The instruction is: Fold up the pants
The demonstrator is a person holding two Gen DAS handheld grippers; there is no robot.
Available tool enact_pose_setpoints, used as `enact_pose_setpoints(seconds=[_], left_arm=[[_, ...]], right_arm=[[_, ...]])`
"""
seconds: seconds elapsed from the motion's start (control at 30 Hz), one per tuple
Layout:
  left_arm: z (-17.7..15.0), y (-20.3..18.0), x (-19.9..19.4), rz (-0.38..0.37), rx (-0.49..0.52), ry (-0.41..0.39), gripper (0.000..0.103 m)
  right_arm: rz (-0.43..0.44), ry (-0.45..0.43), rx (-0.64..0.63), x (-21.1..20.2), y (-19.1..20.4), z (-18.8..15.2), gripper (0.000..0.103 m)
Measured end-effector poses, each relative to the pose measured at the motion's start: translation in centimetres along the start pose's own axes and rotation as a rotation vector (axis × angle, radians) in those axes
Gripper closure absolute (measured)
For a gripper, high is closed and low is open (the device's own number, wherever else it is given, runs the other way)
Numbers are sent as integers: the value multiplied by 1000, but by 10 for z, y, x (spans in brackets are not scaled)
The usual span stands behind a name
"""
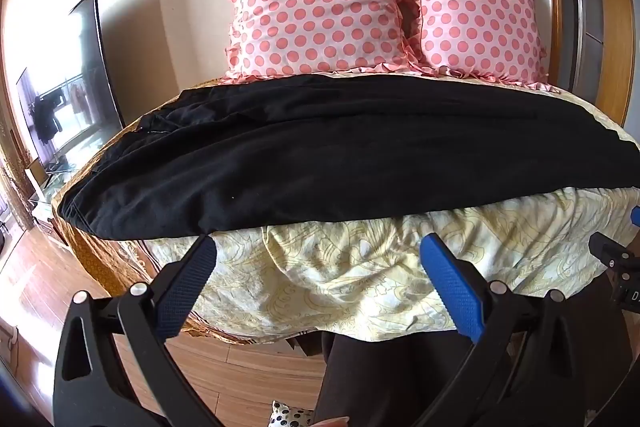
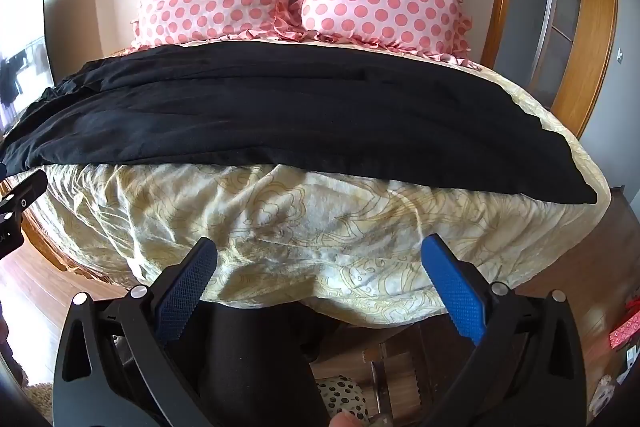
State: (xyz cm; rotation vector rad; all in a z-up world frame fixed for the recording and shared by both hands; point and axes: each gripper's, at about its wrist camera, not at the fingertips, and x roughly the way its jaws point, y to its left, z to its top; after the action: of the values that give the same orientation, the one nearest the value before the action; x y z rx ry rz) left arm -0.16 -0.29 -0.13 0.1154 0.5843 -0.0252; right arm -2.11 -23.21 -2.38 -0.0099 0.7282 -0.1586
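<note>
Black pants [image 1: 320,151] lie spread lengthwise across the bed, left to right; they also show in the right wrist view [image 2: 280,119]. The waist end seems to be at the left, the leg ends at the right. My left gripper [image 1: 320,247] is open and empty, held above the bed's near edge, just short of the pants' front edge. My right gripper [image 2: 320,249] is open and empty, over the bedspread, a little nearer than the pants. The right gripper's tip shows at the right edge of the left wrist view [image 1: 616,259].
The bed has a pale yellow patterned bedspread [image 1: 360,267]. Two pink polka-dot pillows [image 1: 316,7] stand against the wall behind the pants. A TV [image 1: 76,83] stands at the left. Wooden floor [image 1: 36,283] lies below; a wooden door frame [image 2: 592,27] is at the right.
</note>
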Motion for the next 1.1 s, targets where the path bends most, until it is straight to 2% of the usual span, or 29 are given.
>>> enact_pose_setpoints(seconds=[1.1], left_arm=[[-5, -4, 3, -1, 5, 6, 2]], right_arm=[[-2, 5, 10, 3, -3, 0, 1]])
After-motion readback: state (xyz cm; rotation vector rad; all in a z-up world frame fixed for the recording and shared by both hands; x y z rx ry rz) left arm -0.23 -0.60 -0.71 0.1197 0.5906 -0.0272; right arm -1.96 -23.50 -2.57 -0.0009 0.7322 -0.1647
